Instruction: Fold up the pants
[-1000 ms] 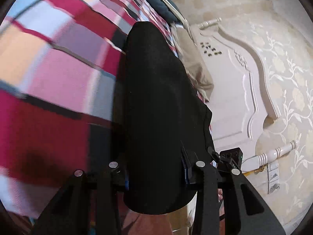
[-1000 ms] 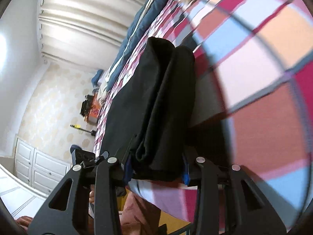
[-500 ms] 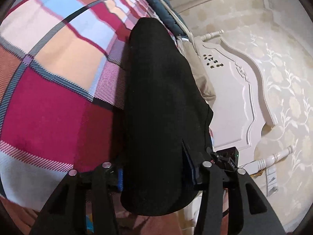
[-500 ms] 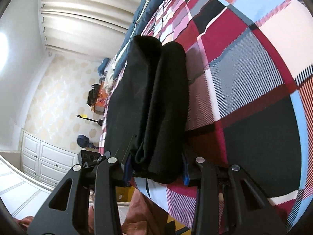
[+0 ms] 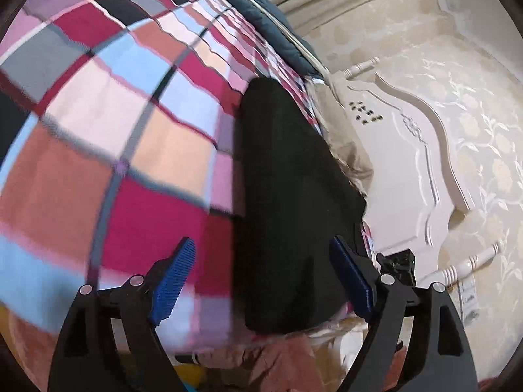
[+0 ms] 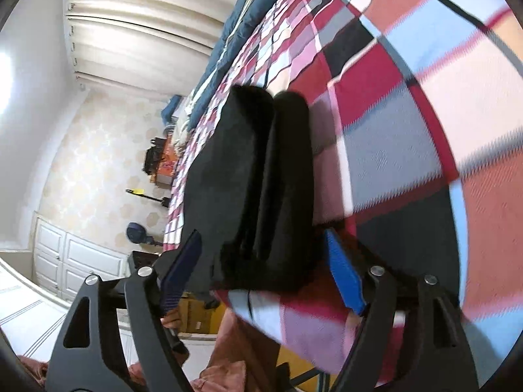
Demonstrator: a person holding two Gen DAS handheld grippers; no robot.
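The black pants point(image 5: 287, 202) lie folded in a long narrow stack on the plaid bed cover point(image 5: 130, 130), near the bed's front edge. My left gripper point(image 5: 261, 277) straddles their near end with its jaws opening. Its blue pads point(image 5: 173, 281) stand clear of the cloth, the right-hand one close to the fold's edge. In the right wrist view the same pants point(image 6: 255, 179) show two stacked folds. My right gripper point(image 6: 261, 274) also has its jaws opening. The near end of the pants lies between its pads point(image 6: 343, 277), which do not press on it.
A white carved headboard point(image 5: 408, 163) and a beige cloth point(image 5: 349, 156) lie right of the pants. A dark blue quilt point(image 6: 235, 32) runs along the bed's far side. Curtains point(image 6: 137, 16) and a white cabinet point(image 6: 65, 261) stand beyond. A person's reddish trousers point(image 5: 284, 359) are below.
Both grippers were shut on the near end of the pants; now both have let go and opened wide. They have drawn back a little, and the pants rest on the bed.
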